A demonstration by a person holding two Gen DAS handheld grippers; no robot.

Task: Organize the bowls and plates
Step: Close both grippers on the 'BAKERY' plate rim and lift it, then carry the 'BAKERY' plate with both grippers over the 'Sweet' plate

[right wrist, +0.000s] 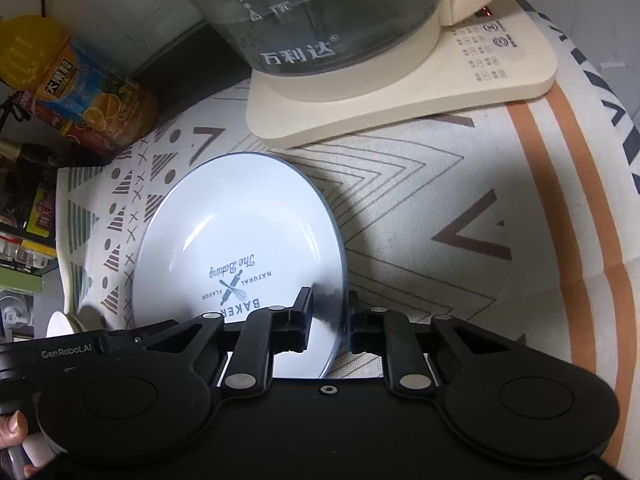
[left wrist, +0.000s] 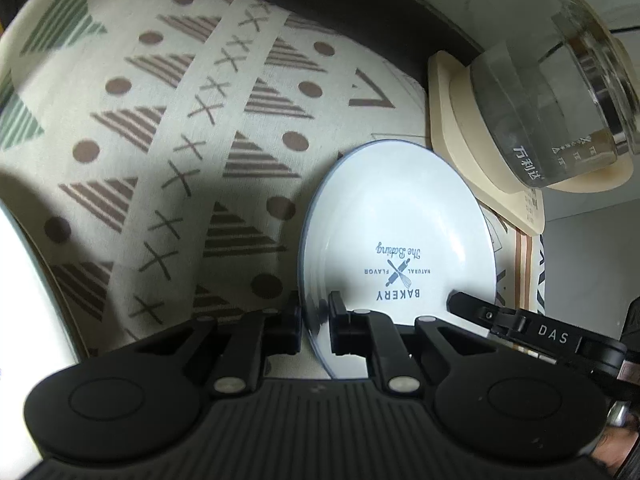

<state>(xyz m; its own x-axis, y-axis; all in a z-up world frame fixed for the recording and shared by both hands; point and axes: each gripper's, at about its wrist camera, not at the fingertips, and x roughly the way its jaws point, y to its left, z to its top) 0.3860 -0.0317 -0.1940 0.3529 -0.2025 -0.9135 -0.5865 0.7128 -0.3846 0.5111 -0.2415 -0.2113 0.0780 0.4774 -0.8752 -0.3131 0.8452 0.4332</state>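
Round white ceramic plate with thin blue rim and "BAKERY / Natural Flavor / The Baking" print (left wrist: 396, 236) sits on the counter, covered by a cream tablecloth printed with brown triangles, dots and crosses (left wrist: 168, 128); the print reads upside down in both wrist views. Left gripper (left wrist: 316, 320) at 6 o'clock of the left view, jaws closed on the plate's near-left rim, one finger either side of the edge. Right gripper (right wrist: 328, 316) at 6 o'clock of the right view, jaws likewise clamped over the plate's near-right rim (right wrist: 240, 248). So both grippers hold the same plate by its near edge, on opposite sides; the right gripper's black finger also pokes in at 4 o'clock of the left view, touching the plate. Whether the plate is lifted off the cloth or resting on it, cannot tell. Glass electric kettle with white Chinese lettering on a cream square base with button panel (right wrist: 360, 52) stands at 12 to 1 o'clock in the right view, just beyond the plate; in the left view it is at 2 o'clock, close to the plate's far-right rim. Orange juice bottle with blue-and-orange label (right wrist: 80, 84) lies at 10 o'clock in the right view, off the cloth's far-left corner. Fingertips of the person's hand (right wrist: 14, 432) at 8 o'clock on the handle.
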